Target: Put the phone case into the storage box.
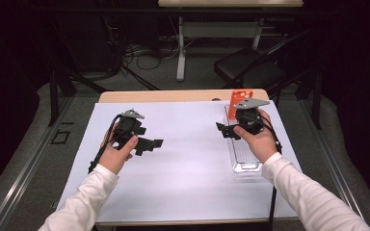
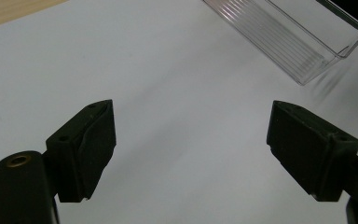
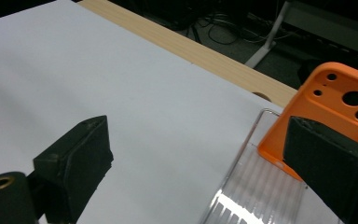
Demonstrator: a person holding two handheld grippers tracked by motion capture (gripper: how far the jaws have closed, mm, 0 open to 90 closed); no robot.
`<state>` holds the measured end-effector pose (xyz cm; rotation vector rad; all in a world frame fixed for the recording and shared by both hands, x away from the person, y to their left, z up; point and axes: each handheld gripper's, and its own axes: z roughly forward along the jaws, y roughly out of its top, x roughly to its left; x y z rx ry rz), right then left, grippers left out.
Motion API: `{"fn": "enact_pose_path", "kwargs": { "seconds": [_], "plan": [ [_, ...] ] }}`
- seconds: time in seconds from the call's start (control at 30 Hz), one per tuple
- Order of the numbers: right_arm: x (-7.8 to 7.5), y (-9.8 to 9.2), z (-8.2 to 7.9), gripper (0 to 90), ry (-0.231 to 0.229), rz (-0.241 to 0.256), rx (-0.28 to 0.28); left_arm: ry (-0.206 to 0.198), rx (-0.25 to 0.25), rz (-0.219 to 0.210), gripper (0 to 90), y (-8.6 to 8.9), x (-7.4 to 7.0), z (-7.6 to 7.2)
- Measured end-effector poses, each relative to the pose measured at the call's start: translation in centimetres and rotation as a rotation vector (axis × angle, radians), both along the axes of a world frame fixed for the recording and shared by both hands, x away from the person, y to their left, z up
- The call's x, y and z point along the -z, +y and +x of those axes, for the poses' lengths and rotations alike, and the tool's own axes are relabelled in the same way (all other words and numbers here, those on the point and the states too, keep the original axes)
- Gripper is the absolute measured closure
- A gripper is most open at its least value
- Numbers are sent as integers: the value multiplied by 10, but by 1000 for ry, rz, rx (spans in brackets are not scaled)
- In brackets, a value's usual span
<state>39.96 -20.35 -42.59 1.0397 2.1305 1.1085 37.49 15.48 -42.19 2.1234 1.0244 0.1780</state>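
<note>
An orange phone case (image 1: 242,95) (image 3: 328,100) stands tilted at the far end of a long clear plastic tray (image 1: 246,161) (image 3: 254,186) on the right of the table. My right gripper (image 1: 226,130) (image 3: 198,128) hovers open just left of the tray's far half, with nothing between its jaws; its right jaw overlaps the case's lower edge in the right gripper view. My left gripper (image 1: 149,144) (image 2: 191,116) is open over the white sheet at centre left and points toward the tray (image 2: 298,42), holding nothing.
A white paper sheet (image 1: 183,173) covers most of the wooden table (image 1: 173,95). A black folding chair (image 1: 250,67), another table's legs (image 1: 180,48) and cables on the floor lie beyond the far edge.
</note>
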Motion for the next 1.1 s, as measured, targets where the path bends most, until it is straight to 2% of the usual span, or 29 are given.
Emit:
{"fn": "enact_pose_path", "kwargs": {
  "seconds": [0.1, 0.3, 0.7, 0.83, 1.1],
  "plan": [
    [1, 7, -6, 71, 1, 1, -27, -6, 2, 7, 161, 1, -1, -1],
    [3, 16, -16, 72, 11, 20, -69, -10, 4, -6, 161, 1, 0, -5],
    [8, 24, -30, 83, 20, 33, -115, -14, 20, -11, 161, -4, 4, -11],
    [13, 25, -35, 84, 27, 36, -125, -17, 17, -19, 161, -4, 7, -14],
    [26, 31, -49, 96, 52, 57, -155, -29, 22, 3, 161, -6, 17, -23]
  ]
}}
